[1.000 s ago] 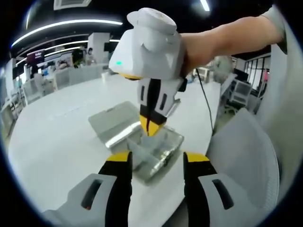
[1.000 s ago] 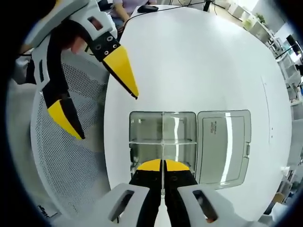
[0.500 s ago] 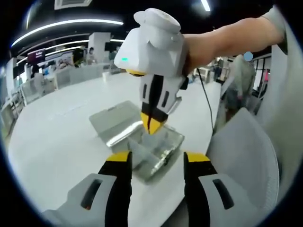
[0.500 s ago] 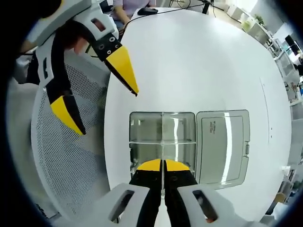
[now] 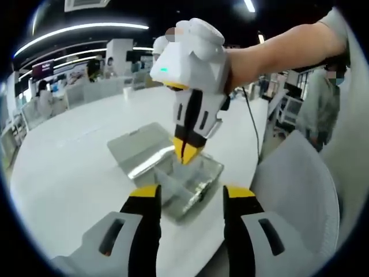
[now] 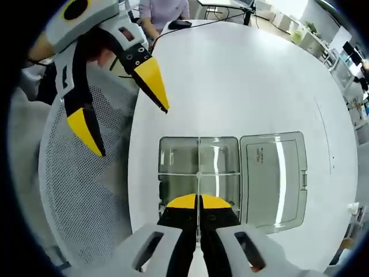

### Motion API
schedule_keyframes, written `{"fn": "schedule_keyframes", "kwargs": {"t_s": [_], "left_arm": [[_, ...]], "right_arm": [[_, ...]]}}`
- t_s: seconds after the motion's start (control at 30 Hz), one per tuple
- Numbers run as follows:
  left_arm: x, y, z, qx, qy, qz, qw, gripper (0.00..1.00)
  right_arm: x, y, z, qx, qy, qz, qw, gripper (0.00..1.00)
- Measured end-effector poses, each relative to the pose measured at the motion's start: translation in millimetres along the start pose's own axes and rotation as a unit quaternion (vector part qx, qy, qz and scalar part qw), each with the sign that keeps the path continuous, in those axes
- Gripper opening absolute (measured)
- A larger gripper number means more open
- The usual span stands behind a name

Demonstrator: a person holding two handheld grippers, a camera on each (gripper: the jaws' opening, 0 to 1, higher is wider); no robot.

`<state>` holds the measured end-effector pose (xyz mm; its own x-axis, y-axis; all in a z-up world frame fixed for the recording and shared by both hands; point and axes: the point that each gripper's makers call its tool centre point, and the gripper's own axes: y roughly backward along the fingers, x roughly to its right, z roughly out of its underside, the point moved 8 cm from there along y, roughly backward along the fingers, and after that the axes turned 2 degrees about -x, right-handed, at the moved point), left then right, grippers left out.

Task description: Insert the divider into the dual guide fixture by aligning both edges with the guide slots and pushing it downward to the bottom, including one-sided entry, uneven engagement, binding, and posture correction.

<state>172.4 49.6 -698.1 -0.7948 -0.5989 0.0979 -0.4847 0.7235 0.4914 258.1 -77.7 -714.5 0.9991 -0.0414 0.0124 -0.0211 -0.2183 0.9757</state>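
One clear divider (image 6: 198, 190) stands edge-on in the transparent fixture box (image 6: 173, 173), pinched by my right gripper (image 6: 198, 203); seating depth looks unclear. My left gripper (image 5: 189, 199) hovers spread above the white table (image 6: 242, 81).

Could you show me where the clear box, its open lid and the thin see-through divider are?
clear box (image 6: 179, 156): right gripper view, a far compartment.
open lid (image 6: 274, 173): right gripper view, middle of the flat panel.
divider (image 6: 198, 173): right gripper view, upright edge above the right claw (image 6: 198, 202).
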Motion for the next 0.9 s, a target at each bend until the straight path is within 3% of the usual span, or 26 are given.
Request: {"fn": "schedule_keyframes", "kwargs": {"t_s": [0.63, 0.9], "left_arm": [[-4.7, 0.4, 3.4, -0.004, 0.003, -0.001, 1.0, 0.4], [-6.8, -0.3, 3.8, -0.003, 0.005, -0.002, 1.0, 0.4]], "right_arm": [[3.2, -15.2, -1.7, -0.02, 0.064, -0.003, 0.9977, 0.0], [1.4, -15.9, -0.8, -0.019, 0.063, -0.009, 0.9978, 0.0]]}}
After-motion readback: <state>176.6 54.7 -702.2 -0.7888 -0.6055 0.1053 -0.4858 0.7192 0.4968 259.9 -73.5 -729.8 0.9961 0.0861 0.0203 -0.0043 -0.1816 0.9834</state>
